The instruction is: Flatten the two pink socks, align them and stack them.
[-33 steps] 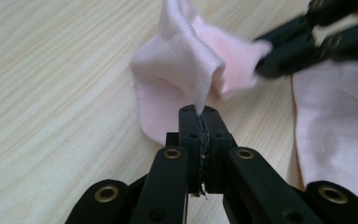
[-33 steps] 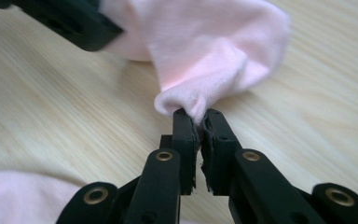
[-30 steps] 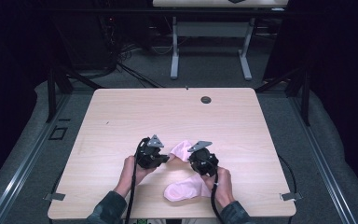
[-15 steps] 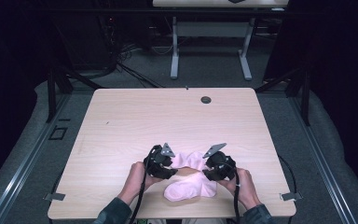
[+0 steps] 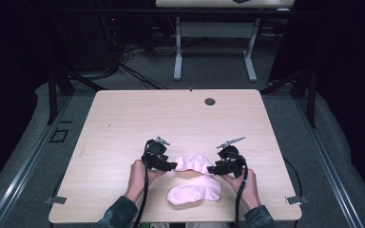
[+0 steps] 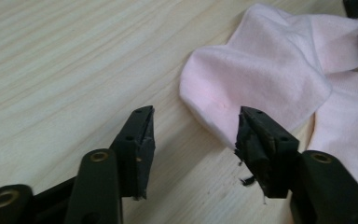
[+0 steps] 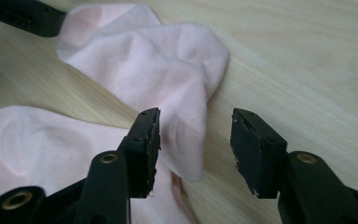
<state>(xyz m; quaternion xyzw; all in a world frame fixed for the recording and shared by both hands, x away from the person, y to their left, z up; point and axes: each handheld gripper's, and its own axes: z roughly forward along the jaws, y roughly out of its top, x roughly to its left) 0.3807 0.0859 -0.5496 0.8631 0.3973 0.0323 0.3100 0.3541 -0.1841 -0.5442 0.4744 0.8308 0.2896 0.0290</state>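
- The pink socks (image 5: pixel 196 178) lie near the front edge of the table (image 5: pixel 123 123), roughly midway between its left and right edges — two soft pieces, one behind the other and overlapping at the right end.
- The rear sock (image 5: pixel 194 163) is rumpled and sits between my two grippers; the front sock (image 5: pixel 195 193) lies flatter, closer to the table's front edge.
- My left gripper (image 6: pixel 193 133) is spread open with nothing between its jaws; the rounded end of the rear sock lies just beyond its right jaw.
- My right gripper (image 7: pixel 195 135) is open too — a fold of the rear sock lies on the wood in the gap between its jaws, and I cannot tell whether the jaws touch it.
- A small dark round fitting (image 5: pixel 210 101) sits near the table's back edge, well apart from the socks.
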